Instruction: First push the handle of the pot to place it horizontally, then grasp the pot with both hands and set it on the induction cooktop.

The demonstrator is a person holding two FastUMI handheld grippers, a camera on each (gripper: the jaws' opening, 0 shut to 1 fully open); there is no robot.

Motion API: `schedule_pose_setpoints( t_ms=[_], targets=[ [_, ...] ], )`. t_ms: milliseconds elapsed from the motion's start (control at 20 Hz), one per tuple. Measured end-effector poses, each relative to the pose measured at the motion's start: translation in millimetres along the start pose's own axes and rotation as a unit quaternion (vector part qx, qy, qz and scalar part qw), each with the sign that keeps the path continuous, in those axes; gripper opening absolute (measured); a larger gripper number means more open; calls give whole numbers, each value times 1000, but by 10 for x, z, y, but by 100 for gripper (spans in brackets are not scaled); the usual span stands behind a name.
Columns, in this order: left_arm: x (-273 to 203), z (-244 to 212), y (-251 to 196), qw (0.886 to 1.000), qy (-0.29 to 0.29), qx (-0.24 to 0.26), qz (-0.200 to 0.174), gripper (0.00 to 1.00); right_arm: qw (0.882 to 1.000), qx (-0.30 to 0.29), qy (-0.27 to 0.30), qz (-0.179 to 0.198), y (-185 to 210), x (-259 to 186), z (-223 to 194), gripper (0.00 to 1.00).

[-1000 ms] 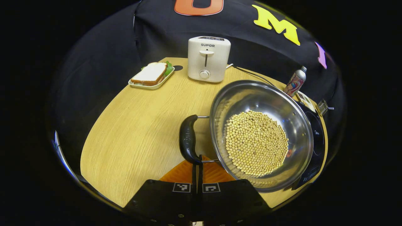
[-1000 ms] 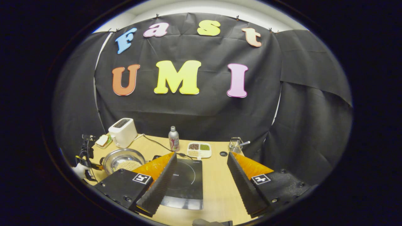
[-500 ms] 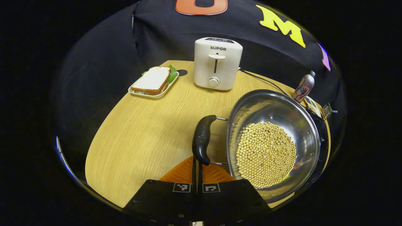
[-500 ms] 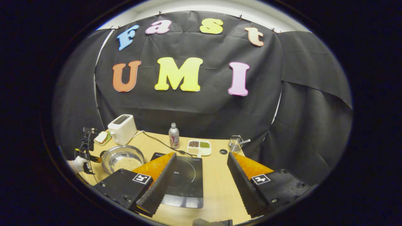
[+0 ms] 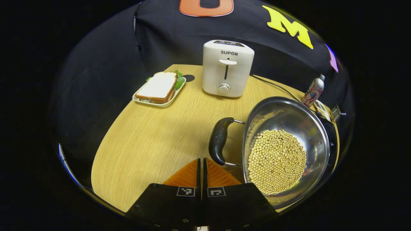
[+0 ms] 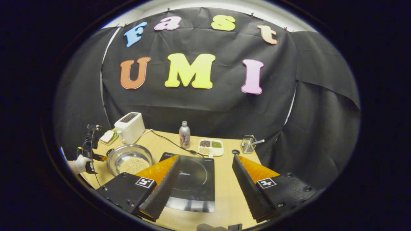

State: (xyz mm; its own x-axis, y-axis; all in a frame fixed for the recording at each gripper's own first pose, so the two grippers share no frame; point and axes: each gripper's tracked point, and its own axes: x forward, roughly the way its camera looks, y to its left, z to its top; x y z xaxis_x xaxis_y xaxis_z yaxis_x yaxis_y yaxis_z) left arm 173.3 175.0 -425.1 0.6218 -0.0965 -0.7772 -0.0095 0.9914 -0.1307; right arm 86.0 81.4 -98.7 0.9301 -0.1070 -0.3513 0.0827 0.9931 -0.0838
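One steel pot [image 5: 285, 144] sits on the wooden table [image 5: 151, 141], its bowl covered with a layer of small pale beans [image 5: 276, 160]. In the left gripper view one black handle [image 5: 219, 140] sticks out from the pot's near-left side on two thin metal rods. The pot stands just beside the one black induction cooktop [image 6: 192, 179], on its left in the right gripper view, with its far edge close against or over the cooktop's edge; I cannot tell which.

The left gripper [image 5: 202, 166] has its two fingers pressed together with nothing between them, the tips just short of the handle's lower end. In the right gripper view it appears far off at the table's left edge, held by a hand [image 6: 80, 163]. The right gripper [image 6: 205, 178] is spread wide and holds nothing, hanging above the near end of the cooktop.

Farther out stand one white toaster [image 5: 227, 68], one tray with one sandwich [image 5: 159, 87], one bottle [image 6: 184, 135], one divided dish [image 6: 210, 147] with three fillings, and one wire basket [image 6: 248, 144].
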Motion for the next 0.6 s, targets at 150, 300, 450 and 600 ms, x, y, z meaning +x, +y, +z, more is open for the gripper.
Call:
schedule_pose_setpoints(
  t_ms=[150, 300, 450, 600],
  targets=[
    [-175, 3, 24, 1000, -17, 15, -17, 47, 1000, 2, 11, 21, 174, 146, -112, 100],
    [-330, 67, 173, 999, -35, 21, -1, 83, 998, 3, 34, 48, 417, 339, -266, 100],
    [-437, 103, 219, 999, -44, 27, 0, 97, 994, 9, 65, 82, 711, 565, -474, 100],
    [-517, 218, 169, 997, -60, 43, -14, 97, 987, 20, 107, 114, 1049, 821, -723, 100]
  ],
)
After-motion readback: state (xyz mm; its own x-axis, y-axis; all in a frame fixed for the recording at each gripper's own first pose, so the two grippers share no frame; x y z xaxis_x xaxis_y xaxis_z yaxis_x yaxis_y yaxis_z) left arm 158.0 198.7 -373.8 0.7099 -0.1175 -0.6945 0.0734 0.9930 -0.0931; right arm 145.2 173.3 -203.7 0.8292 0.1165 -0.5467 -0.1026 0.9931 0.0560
